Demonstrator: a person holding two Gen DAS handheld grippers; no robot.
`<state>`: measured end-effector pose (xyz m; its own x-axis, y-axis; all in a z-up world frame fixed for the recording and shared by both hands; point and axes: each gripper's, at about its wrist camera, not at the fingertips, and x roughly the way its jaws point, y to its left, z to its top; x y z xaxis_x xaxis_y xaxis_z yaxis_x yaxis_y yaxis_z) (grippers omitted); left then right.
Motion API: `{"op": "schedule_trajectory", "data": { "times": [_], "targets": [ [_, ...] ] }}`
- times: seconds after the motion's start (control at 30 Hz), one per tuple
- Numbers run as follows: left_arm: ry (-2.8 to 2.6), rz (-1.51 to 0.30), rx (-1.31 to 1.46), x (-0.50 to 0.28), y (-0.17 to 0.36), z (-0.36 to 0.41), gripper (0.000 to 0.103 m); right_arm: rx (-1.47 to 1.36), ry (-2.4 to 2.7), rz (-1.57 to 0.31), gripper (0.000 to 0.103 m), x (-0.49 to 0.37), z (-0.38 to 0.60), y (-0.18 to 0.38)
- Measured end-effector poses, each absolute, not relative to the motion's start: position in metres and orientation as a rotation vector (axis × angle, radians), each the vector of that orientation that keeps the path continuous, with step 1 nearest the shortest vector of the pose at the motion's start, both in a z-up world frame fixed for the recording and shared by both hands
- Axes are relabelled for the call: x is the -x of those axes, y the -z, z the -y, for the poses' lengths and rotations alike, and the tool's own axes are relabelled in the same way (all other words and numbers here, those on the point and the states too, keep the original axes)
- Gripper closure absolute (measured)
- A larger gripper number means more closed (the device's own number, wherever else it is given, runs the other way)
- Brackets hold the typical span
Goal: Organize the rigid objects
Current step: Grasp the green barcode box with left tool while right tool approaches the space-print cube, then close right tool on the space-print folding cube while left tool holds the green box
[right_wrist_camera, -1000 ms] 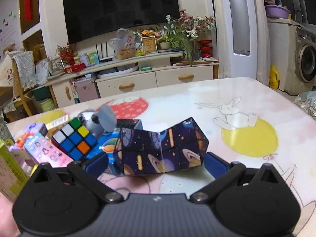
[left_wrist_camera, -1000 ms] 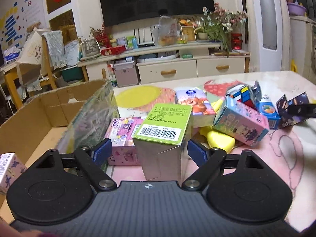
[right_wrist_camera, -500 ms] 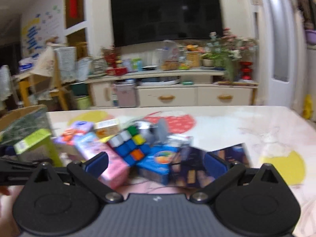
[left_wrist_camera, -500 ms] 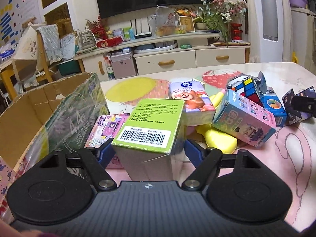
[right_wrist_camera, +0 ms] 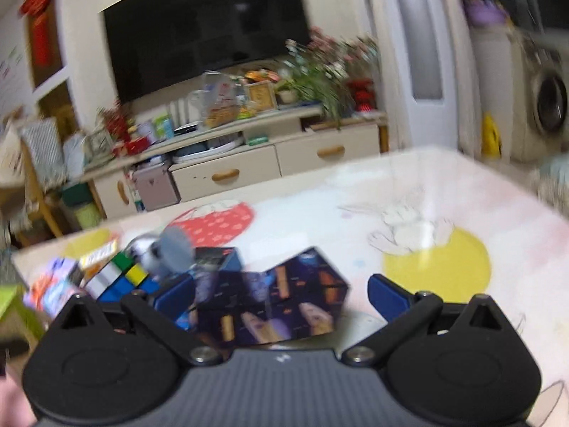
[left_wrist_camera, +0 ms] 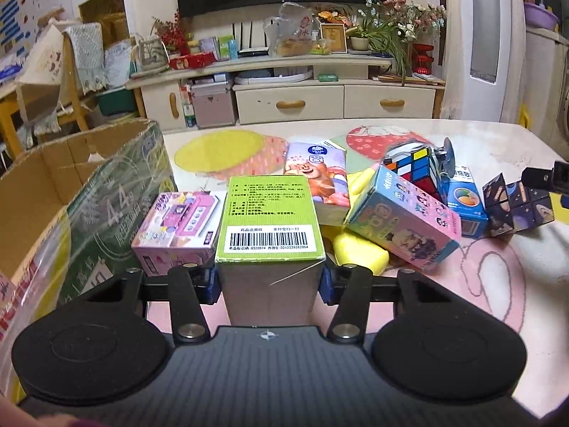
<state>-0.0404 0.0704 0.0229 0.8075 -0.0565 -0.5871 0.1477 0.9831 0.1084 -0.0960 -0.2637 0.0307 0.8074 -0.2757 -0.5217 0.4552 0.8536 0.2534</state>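
Observation:
My left gripper (left_wrist_camera: 268, 284) is shut on a green-topped box with a barcode (left_wrist_camera: 270, 220), its blue pads pressed against both sides. Behind it lie a pink box (left_wrist_camera: 177, 227), a cartoon bear box (left_wrist_camera: 320, 178), a blue and pink box (left_wrist_camera: 402, 219), yellow pieces (left_wrist_camera: 359, 252), a Rubik's cube (left_wrist_camera: 414, 167) and a dark space-print folding cube (left_wrist_camera: 515, 206). My right gripper (right_wrist_camera: 281, 297) is open, with the folding cube (right_wrist_camera: 274, 302) between its jaws. The right view is blurred.
An open cardboard box (left_wrist_camera: 64, 192) with a green printed side stands at the left, beside the pink box. A small blue box (left_wrist_camera: 462, 203) lies by the Rubik's cube (right_wrist_camera: 117, 277). The table (right_wrist_camera: 426, 206) has a patterned cloth; a TV cabinet stands beyond.
My left gripper closed on the green-topped box. My right gripper swung left, then back to the folding cube, still open around it.

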Motion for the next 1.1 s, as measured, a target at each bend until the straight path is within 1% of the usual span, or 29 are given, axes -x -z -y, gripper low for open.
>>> {"op": "schedule_trajectory", "data": {
  "times": [0.07,0.1,0.13,0.2,0.23,0.27,0.33,0.37,0.4,0.43,0.47,0.6,0.63,0.8,0.83,0.87,0.9,0.93,0.97,1.0,1.03,1.07,1.1],
  "targets": [
    [0.117,-0.637,-0.125,0.041,-0.023,-0.074,0.041,-0.394,0.394,-0.507,0.004,0.093,0.273,-0.030],
    [0.124,-0.643,-0.114,0.042,-0.023,-0.076,0.041,-0.393,0.393,-0.521,0.009,0.091,0.276,-0.029],
    [0.131,-0.647,-0.107,0.044,-0.023,-0.075,0.041,-0.398,0.385,-0.544,0.011,0.088,0.281,-0.025],
    [0.138,-0.644,-0.111,0.046,-0.022,-0.073,0.041,-0.437,0.351,-0.576,0.023,0.084,0.287,-0.018],
    [0.139,-0.640,-0.116,0.046,-0.022,-0.073,0.041,-0.467,0.326,-0.589,0.026,0.083,0.288,-0.014],
    [0.139,-0.639,-0.115,0.046,-0.022,-0.073,0.041,-0.492,0.298,-0.603,0.028,0.081,0.290,-0.011],
    [0.140,-0.643,-0.105,0.045,-0.020,-0.073,0.041,-0.483,0.287,-0.598,0.028,0.078,0.288,-0.010],
    [0.140,-0.647,-0.105,0.044,-0.020,-0.073,0.041,-0.480,0.281,-0.595,0.030,0.078,0.288,-0.011],
    [0.139,-0.652,-0.106,0.043,-0.019,-0.073,0.041,-0.484,0.269,-0.588,0.034,0.078,0.289,-0.011],
    [0.140,-0.658,-0.106,0.042,-0.019,-0.074,0.041,-0.491,0.259,-0.590,0.047,0.078,0.289,-0.012],
    [0.139,-0.667,-0.104,0.041,-0.017,-0.073,0.041,-0.484,0.257,-0.597,0.058,0.078,0.288,-0.013],
    [0.135,-0.695,-0.106,0.037,-0.012,-0.070,0.041,-0.451,0.178,-0.581,0.064,0.085,0.276,-0.024],
    [0.134,-0.696,-0.108,0.037,-0.011,-0.069,0.040,-0.436,0.161,-0.578,0.070,0.088,0.273,-0.028],
    [0.130,-0.699,-0.116,0.037,-0.006,-0.064,0.037,-0.366,0.159,-0.594,0.068,0.083,0.260,-0.022],
    [0.133,-0.700,-0.120,0.037,-0.005,-0.062,0.036,-0.358,0.168,-0.597,0.066,0.081,0.259,-0.022],
    [0.136,-0.700,-0.125,0.037,-0.004,-0.061,0.034,-0.357,0.172,-0.593,0.057,0.082,0.259,-0.023],
    [0.137,-0.701,-0.129,0.037,-0.004,-0.060,0.032,-0.363,0.168,-0.583,0.044,0.083,0.260,-0.024],
    [0.138,-0.706,-0.133,0.037,-0.003,-0.059,0.032,-0.375,0.149,-0.566,0.037,0.085,0.261,-0.026],
    [0.136,-0.712,-0.137,0.036,-0.002,-0.058,0.032,-0.387,0.126,-0.548,0.025,0.087,0.260,-0.029],
    [0.133,-0.717,-0.144,0.036,-0.001,-0.057,0.031,-0.393,0.103,-0.539,0.016,0.086,0.260,-0.031],
    [0.131,-0.719,-0.149,0.035,0.000,-0.056,0.031,-0.397,0.074,-0.541,0.012,0.086,0.259,-0.033],
    [0.131,-0.720,-0.157,0.036,0.002,-0.055,0.031,-0.394,0.061,-0.547,0.005,0.086,0.256,-0.033],
    [0.129,-0.721,-0.163,0.035,0.002,-0.053,0.030,-0.382,0.057,-0.558,0.002,0.086,0.251,-0.032]
  ]
}}
